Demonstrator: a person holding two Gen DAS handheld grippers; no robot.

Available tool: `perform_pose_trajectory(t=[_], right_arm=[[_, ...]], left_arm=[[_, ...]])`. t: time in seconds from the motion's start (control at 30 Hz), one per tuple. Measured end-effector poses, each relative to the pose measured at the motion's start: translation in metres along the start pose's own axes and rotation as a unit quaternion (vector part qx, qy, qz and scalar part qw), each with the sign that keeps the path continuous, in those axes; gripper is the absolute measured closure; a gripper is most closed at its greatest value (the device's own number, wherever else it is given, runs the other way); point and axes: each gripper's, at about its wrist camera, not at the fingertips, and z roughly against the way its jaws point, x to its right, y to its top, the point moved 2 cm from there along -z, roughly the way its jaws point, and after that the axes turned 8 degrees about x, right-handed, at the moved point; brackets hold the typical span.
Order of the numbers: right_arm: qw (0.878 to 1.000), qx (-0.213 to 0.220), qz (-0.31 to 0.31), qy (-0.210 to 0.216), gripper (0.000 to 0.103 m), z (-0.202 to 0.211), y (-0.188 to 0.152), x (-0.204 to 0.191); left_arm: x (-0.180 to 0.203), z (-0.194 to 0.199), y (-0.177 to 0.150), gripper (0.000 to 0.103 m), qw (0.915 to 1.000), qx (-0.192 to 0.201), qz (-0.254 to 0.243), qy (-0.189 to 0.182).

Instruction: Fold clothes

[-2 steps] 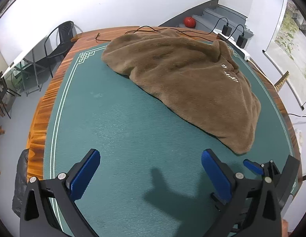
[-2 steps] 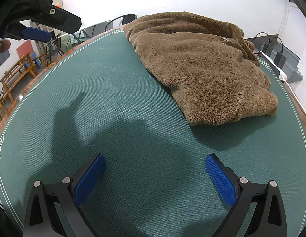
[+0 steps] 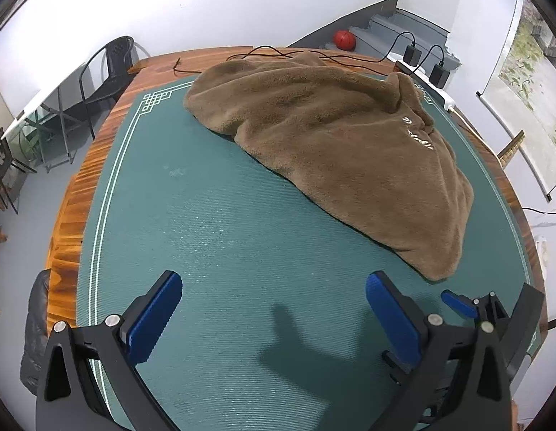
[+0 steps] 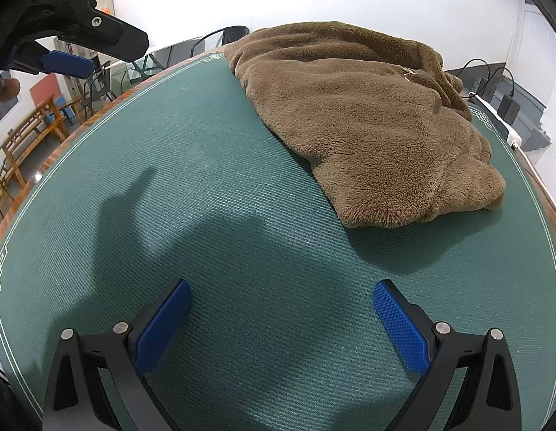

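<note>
Both sets of jaws stand spread wide with nothing between them. The left gripper (image 3: 274, 309) and the right gripper (image 4: 281, 314) hang over bare green mat (image 3: 213, 222) on the near side of the brown fleece garment (image 3: 335, 147), well apart from it, probably so either can reach an edge. That garment lies in a loose, rumpled heap toward the mat's far side, its embroidered lettering (image 3: 418, 136) facing up, no tidy folded shape yet.
</note>
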Motion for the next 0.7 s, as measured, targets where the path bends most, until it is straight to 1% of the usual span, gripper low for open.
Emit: perform_pose_trajectory(t=[0.23,0.57,0.7], right_arm=[[1.000,-0.001,0.000,0.000,0.000,0.000,0.000,0.000],[1.000,0.000,0.001,-0.001,0.000,0.001,-0.001,-0.003],[1.000,-0.001,0.001,-0.001,0.000,0.003,-0.002,0.002]], left_arm=[[-0.008,-0.007,0.000,0.000,0.9995,-0.013,0.022,-0.020],[-0.013,-0.021,0.000,0.000,0.9994,-0.020,0.022,-0.017],[-0.010,-0.025,0.001,0.000,0.9994,-0.022,0.019,-0.018]])
